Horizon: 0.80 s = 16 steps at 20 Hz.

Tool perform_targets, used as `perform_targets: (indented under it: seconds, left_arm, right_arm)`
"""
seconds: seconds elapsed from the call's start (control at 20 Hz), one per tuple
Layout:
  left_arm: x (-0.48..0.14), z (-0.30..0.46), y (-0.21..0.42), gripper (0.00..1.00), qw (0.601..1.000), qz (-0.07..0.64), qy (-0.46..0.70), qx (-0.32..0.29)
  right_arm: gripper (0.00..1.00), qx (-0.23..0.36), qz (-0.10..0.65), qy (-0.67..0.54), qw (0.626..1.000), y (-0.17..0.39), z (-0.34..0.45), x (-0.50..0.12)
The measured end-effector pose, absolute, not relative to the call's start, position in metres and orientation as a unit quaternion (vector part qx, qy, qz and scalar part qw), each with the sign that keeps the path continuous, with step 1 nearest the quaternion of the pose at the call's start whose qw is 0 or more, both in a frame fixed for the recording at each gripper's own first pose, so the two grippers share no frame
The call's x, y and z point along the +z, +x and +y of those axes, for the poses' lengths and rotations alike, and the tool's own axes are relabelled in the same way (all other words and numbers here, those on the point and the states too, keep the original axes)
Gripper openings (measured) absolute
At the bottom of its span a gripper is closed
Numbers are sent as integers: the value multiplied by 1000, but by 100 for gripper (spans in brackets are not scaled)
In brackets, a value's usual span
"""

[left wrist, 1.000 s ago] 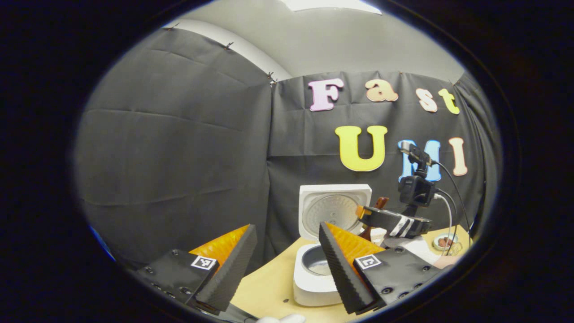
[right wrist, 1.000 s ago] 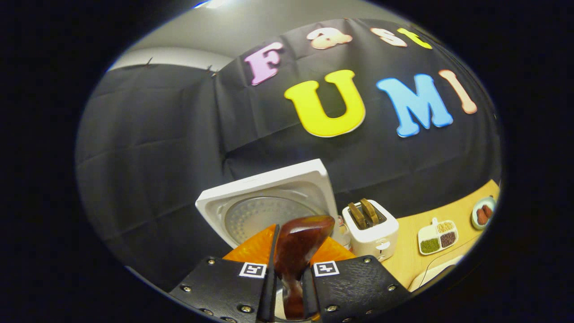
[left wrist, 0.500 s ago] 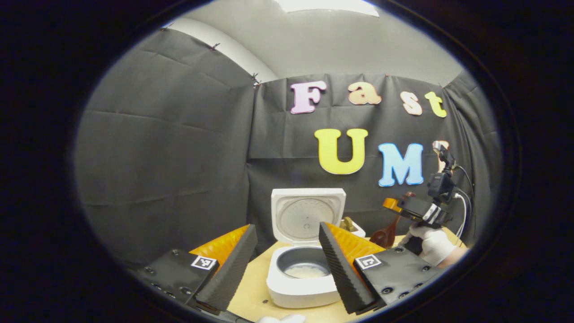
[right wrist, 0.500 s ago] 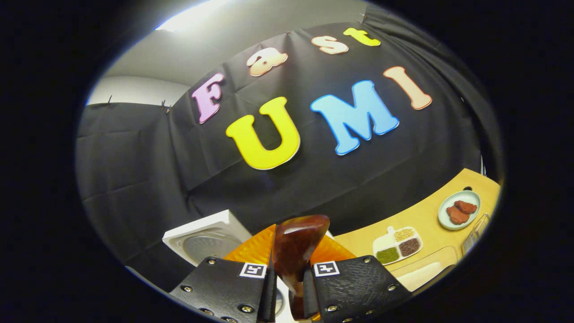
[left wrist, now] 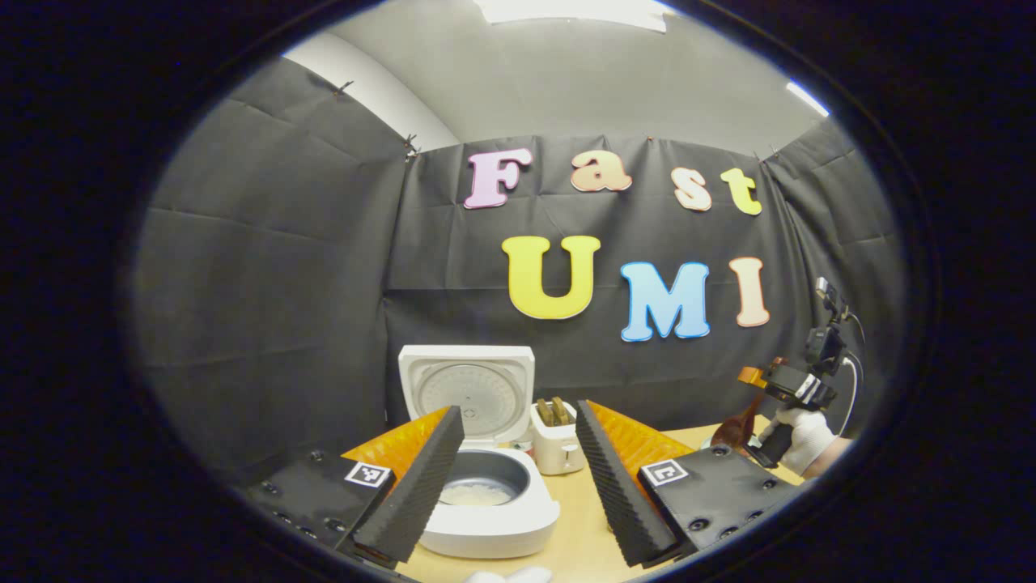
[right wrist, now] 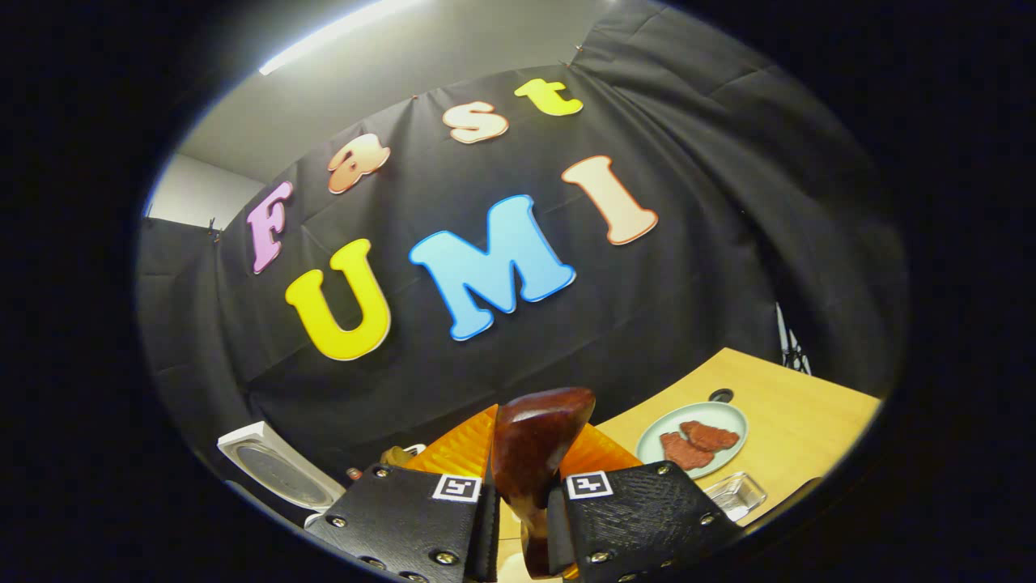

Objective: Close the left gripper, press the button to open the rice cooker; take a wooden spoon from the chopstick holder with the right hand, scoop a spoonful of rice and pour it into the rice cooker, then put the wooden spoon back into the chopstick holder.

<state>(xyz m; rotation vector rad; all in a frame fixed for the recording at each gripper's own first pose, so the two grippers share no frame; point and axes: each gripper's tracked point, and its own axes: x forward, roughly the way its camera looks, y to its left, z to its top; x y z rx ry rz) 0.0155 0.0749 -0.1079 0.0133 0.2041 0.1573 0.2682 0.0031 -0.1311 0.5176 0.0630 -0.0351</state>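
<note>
My left gripper hangs over the near edge of the wooden table, its fingers spread wide apart with nothing between them. Just beyond them the rice cooker sits with its lid standing upright, and a pale layer of rice lies in the dark inner pot. A white toaster stands just right of the cooker. At far right, my gloved hand holds the right gripper, and the wooden spoon hangs from it, bowl down.

White glove; black screwed gripper plates
</note>
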Motion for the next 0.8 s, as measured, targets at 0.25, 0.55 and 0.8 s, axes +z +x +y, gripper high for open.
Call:
perform_targets:
  seconds: [0.25, 0.55, 0.8]
  left_arm:
    - [-113, 30, 27, 94, 991, 110, 15, 73]
    - [-116, -9, 33, 95, 991, 115, 34, 66]
    - [-126, -20, 33, 98, 989, 125, 40, 71]
  right_arm:
    - [24, -53, 47, 251, 965, 268, -77, -172]
    - [24, -65, 67, 260, 961, 269, -113, -215]
    - [24, -51, 85, 269, 958, 272, -104, -240]
